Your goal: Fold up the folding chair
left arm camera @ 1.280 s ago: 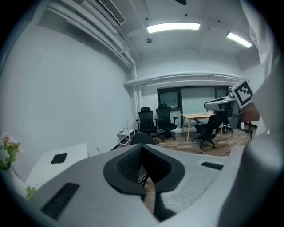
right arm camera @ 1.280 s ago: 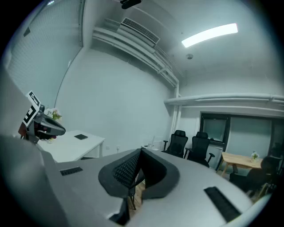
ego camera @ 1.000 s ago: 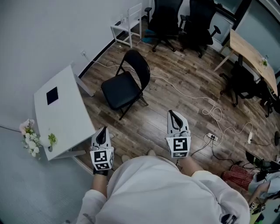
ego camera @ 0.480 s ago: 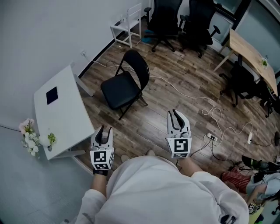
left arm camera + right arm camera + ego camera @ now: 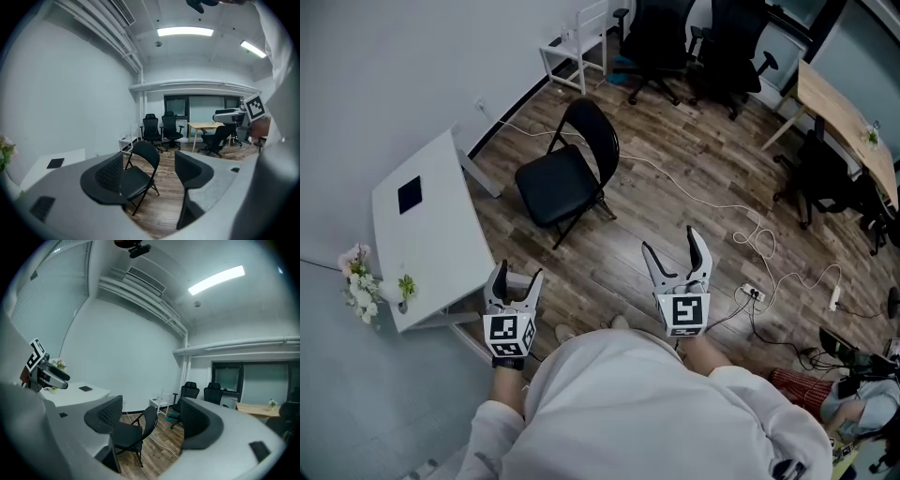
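Head view: black metal folding chair (image 5: 565,178) standing fully unfolded on brown wood-plank floor (image 5: 675,206), seat level, backrest upright, near far end of white rectangular table (image 5: 431,225); left gripper (image 5: 517,273) and right gripper (image 5: 672,244) held close to the body, both well apart from the chair; jaws of both just opened, now spread wide with nothing between them; step in hand judged as the approach, with no folding begun.

Left gripper view: jaws wide apart and empty; chair (image 5: 140,174) framed in the gap between them, far beyond the tips, untouched.

Right gripper view: jaws at widest spread, empty; chair (image 5: 133,433) seen low in the gap, likewise out of reach, left of centre.

Next move, as judged: close the distance to the chair; bring one gripper to the top edge of the backrest to steady it, the other under the front edge of the seat; then raise the seat towards the backrest so that the legs draw together.
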Demonstrator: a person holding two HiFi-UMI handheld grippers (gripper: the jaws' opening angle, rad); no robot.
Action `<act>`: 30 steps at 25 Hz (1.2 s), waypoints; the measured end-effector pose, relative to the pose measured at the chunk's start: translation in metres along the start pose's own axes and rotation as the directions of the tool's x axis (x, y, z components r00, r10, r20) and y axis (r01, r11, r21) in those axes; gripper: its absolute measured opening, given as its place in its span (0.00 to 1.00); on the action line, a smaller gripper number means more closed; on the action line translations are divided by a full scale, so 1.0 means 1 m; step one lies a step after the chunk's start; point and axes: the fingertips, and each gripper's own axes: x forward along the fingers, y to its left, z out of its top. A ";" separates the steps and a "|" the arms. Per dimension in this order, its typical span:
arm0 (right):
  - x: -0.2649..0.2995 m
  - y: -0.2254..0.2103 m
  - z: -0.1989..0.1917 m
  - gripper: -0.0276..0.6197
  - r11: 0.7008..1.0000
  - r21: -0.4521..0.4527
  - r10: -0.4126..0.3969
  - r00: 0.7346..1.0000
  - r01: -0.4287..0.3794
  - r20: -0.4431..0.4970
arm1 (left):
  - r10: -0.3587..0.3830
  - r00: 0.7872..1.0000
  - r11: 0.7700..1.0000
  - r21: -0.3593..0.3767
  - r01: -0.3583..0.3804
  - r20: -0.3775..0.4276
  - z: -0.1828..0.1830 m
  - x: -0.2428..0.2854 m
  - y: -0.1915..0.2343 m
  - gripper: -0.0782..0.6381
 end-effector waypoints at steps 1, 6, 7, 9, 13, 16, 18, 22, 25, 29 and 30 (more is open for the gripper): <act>-0.001 -0.004 -0.002 0.62 1.000 0.003 0.004 1.000 -0.004 0.000 | 0.005 1.000 1.000 -0.001 -0.005 -0.004 0.000 0.001 -0.003 0.60; -0.002 -0.022 -0.013 0.62 0.999 0.009 0.037 0.999 -0.037 -0.011 | 0.028 0.999 1.000 -0.009 -0.028 -0.021 -0.003 0.005 -0.023 0.60; -0.002 -0.025 -0.015 0.62 0.999 0.013 0.045 0.999 -0.044 -0.015 | 0.028 0.999 1.000 -0.008 -0.029 -0.029 -0.004 0.005 -0.028 0.60; -0.002 -0.028 -0.022 0.62 0.998 0.018 0.059 0.998 -0.058 -0.022 | 0.025 0.998 1.000 -0.003 -0.025 -0.050 -0.009 0.005 -0.037 0.60; 0.002 -0.034 -0.023 0.62 0.997 0.026 0.067 0.998 -0.067 -0.014 | 0.022 0.997 1.000 0.000 -0.022 -0.076 -0.015 0.009 -0.043 0.60; 0.008 -0.036 -0.024 0.62 0.997 0.035 0.066 0.998 -0.065 -0.019 | 0.016 0.997 1.000 0.003 -0.016 -0.080 -0.013 0.018 -0.043 0.59; 0.011 -0.035 -0.025 0.62 0.997 0.033 0.067 0.998 -0.066 -0.022 | 0.006 0.996 1.000 0.003 -0.006 -0.085 -0.014 0.025 -0.043 0.59; 0.021 -0.040 -0.035 0.62 0.998 0.026 0.056 0.997 -0.054 -0.047 | -0.033 0.994 0.999 -0.003 0.033 -0.099 -0.019 0.051 -0.042 0.59; 0.043 -0.046 -0.047 0.62 0.999 0.028 0.043 0.996 -0.041 -0.080 | -0.058 0.992 0.998 -0.010 0.058 -0.110 -0.023 0.078 -0.034 0.59; 0.092 -0.049 -0.050 0.62 0.999 0.015 0.042 0.994 -0.041 -0.100 | -0.074 0.990 0.997 -0.037 0.069 -0.121 -0.026 0.123 -0.009 0.59; 0.107 -0.051 -0.049 0.62 0.999 0.010 0.043 0.994 -0.042 -0.104 | -0.077 0.989 0.996 -0.045 0.072 -0.124 -0.025 0.136 -0.001 0.59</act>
